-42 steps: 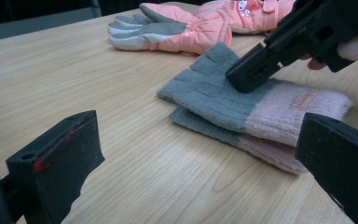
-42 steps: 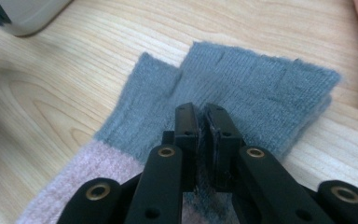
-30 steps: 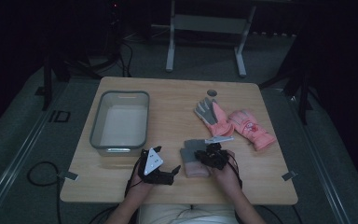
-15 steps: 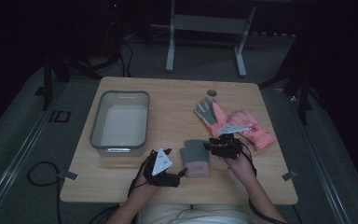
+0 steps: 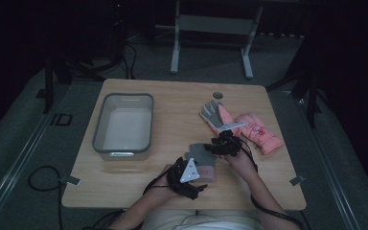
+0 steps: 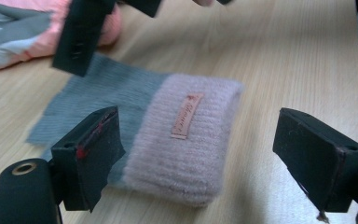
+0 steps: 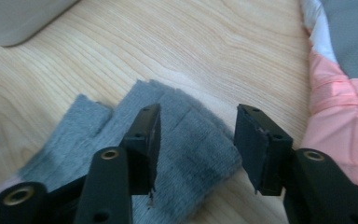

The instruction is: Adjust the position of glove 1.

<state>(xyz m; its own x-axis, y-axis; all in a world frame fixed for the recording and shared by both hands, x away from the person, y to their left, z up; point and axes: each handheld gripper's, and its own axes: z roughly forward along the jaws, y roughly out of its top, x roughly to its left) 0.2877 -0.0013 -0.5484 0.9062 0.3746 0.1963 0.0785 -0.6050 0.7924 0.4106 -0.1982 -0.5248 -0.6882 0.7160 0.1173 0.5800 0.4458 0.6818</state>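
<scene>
We find one written mark: a small tan label (image 6: 186, 115) sewn onto the pink cuff of the knit glove (image 6: 168, 140), seen in the left gripper view. Its script runs lengthwise, from about seven o'clock up toward one o'clock, and is too blurred for us to read with confidence. We can read nothing else.

Under my matt black jaw pads (image 6: 93, 154): a fuzzy ribbed knit glove (image 6: 182, 140), grey and pink, with a small smooth label (image 6: 186, 115), on a satin-smooth, light-grained wooden table (image 6: 284, 56).
</scene>
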